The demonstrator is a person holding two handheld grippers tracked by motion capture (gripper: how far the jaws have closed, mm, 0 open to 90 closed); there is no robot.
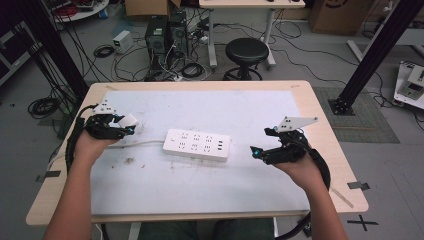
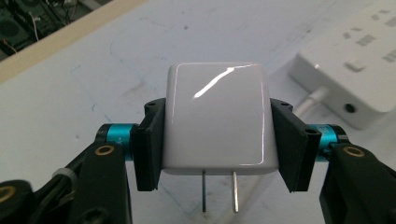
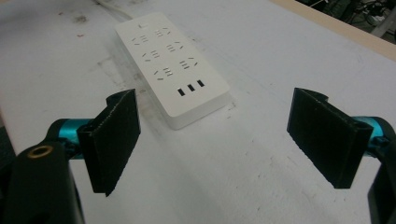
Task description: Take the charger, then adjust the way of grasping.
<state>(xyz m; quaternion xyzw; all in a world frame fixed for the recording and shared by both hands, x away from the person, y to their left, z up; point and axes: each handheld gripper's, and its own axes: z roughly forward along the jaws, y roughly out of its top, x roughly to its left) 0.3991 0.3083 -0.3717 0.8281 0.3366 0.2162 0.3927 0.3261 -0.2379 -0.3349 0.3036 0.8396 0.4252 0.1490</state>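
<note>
Near the left edge of the worktop, the left claw is clamped on a white charger plug, its black pads pressing the two narrow flanks of the body while the two metal prongs stick out free toward the camera; the plug appears to be held just off the pale mat, a little left of the power strip. The plug is a small rounded block of glossy hard plastic, likely light and stiff, but its polished sides could slip, so the flat flanks are the sensible place to hold and the thin prongs are best left untouched, since they could bend. At the middle of the worktop lies the white power strip, a long, matte rectangular slab with rows of sockets and three small ports at one end, its cord running off toward the left edge. Toward the right edge, the right claw hangs wide open with nothing between its ribbed black pads, pointed at the strip's near end.
</note>
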